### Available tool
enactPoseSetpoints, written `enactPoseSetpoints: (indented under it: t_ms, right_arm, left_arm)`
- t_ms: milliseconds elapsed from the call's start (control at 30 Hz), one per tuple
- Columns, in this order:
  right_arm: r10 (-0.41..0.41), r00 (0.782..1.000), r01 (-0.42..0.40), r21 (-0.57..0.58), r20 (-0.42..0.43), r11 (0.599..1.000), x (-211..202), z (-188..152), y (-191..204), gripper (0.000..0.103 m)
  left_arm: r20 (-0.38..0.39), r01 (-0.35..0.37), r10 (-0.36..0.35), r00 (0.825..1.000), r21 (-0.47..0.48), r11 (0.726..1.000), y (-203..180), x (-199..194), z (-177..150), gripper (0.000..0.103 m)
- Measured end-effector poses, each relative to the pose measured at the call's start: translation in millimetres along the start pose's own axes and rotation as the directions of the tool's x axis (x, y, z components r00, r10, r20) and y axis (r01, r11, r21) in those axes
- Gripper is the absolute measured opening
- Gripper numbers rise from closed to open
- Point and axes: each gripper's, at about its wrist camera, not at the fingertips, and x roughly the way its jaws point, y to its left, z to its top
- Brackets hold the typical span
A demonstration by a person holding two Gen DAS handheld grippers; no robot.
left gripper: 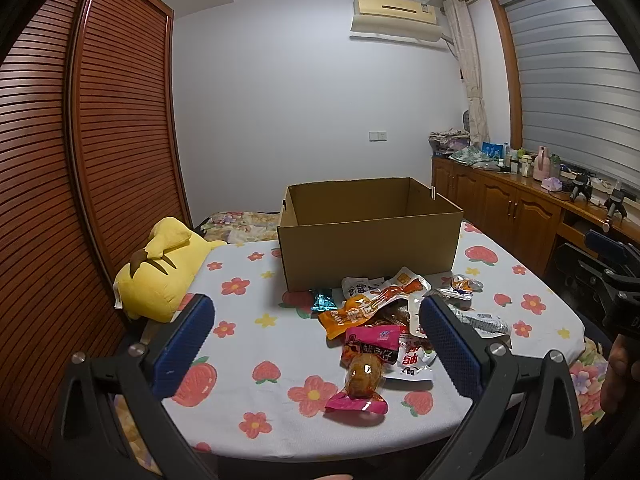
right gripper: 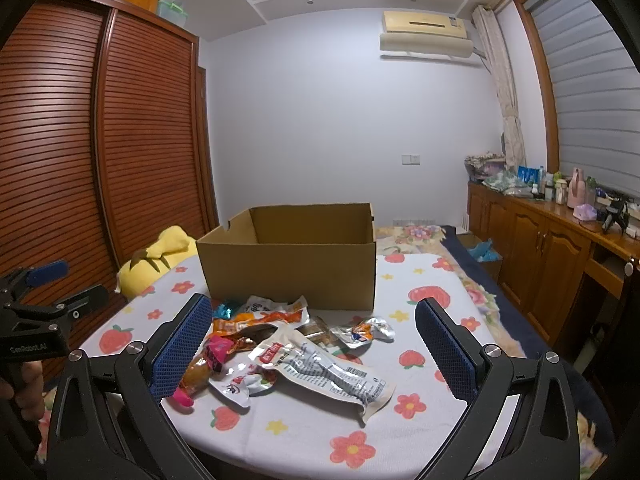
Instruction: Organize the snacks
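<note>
Your left tool hangs with its 2 blue pads spread wide and nothing between them, raised above the near edge of the counter, which wears a white cloth printed with flowers and strawberries. Your right tool is spread just as wide and also empty, poised over the same pile from the other side. In the left wrist view you can see the right tool at the far right edge, with part of your hand below it; in the right wrist view the left tool sits at the far left edge.

The snacks lie in a loose heap on the cloth, just in front of the open cardboard box. Nearest your left tool is a pink packet with a brown egg-like snack showing through its clear window. Behind it lies an orange packet, overlapping a red-and-clear one, and a small teal wrapper rests close to the box's front wall. From the right wrist view, a long silver packet with a barcode lies on top of the heap nearest you, and a small crumpled silver packet with orange print sits just beyond it.

You cannot see the box's floor from either view. A yellow plush toy lies off the counter's left side, by the slatted wooden wardrobe.
</note>
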Motion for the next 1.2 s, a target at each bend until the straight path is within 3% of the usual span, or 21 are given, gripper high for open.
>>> enactPoseSetpoints:
  t_ms: [633,1200]
  right_arm:
    - [0.0,1.0,0.0,0.0,0.001,1.0,-3.6,2.7,0.6,0.103]
    - [0.015,0.996,-0.018,-0.027,-0.082,0.999,26.9,-12.1,-5.9,0.103]
  left_arm:
    - [-0.007,0.006,-0.006,1.0,0.002,1.0,-1.8,-0.6,-0.2,0.103]
    - [-0.104,0.061,-0.061,0.993,-0.011,0.998,1.3,39.2,-30.7,0.103]
